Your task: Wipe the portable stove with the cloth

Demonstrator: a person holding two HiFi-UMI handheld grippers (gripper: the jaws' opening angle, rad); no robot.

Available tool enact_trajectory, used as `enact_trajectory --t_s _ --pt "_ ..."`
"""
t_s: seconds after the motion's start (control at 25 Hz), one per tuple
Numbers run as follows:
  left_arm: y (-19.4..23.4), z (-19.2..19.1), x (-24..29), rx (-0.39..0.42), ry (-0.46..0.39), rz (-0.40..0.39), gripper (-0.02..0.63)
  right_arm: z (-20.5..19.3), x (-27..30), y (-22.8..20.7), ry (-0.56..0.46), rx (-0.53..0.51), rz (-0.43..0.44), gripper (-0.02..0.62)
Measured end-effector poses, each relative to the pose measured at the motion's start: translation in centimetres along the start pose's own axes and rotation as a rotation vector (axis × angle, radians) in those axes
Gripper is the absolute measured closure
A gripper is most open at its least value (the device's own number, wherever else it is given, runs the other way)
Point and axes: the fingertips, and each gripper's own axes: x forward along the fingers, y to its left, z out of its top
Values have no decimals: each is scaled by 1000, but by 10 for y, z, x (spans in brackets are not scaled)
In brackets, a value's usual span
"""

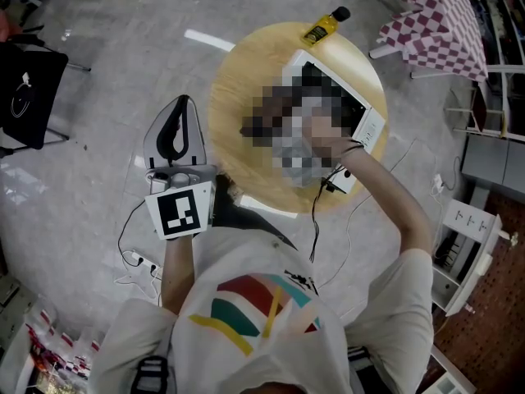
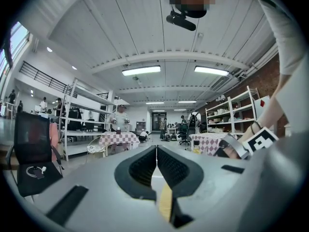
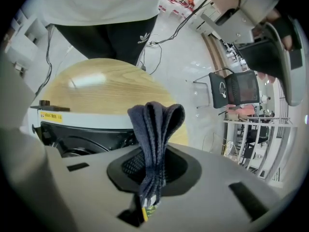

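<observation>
Portable stove [image 1: 344, 97]: white casing with a black top, lying on the round wooden bench [image 1: 238, 80] towards its far right edge; a mosaic patch covers part of it in the head view.
Cloth [image 3: 155, 129]: dark, folded into a loop, standing up out of the jaws just beside the stove's black rim [image 3: 72, 129]; contact with the stove cannot be told.
Right hand-held gripper [image 3: 153, 170]: clenched on the cloth, held over the stove.
Left hand-held gripper [image 1: 176, 134]: jaws pressed together at the tips with nothing between them [image 2: 157, 161], held left of the bench, above the floor.
Yellow bottle [image 1: 321, 28]: lying at the bench's far edge, just beside the stove.
Black chair [image 1: 29, 93]: well to the left.
</observation>
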Motion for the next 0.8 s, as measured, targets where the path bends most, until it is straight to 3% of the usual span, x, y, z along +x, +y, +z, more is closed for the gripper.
enact_trajectory --t_s 0.24,0.4,0.6,0.8 --pt "-4 15 4 21 -34 -37 600 -10 -17 -21 -15 187 -109 566" --pt "-20 38 11 40 -81 -84 600 -34 -48 -37 -2 397 -225 566" --pt "-51 70 17 58 -137 -173 600 -84 -108 -54 46 797 -430 566" --pt "-95 105 20 79 -201 -288 600 -127 -187 -38 128 1226 -747 566"
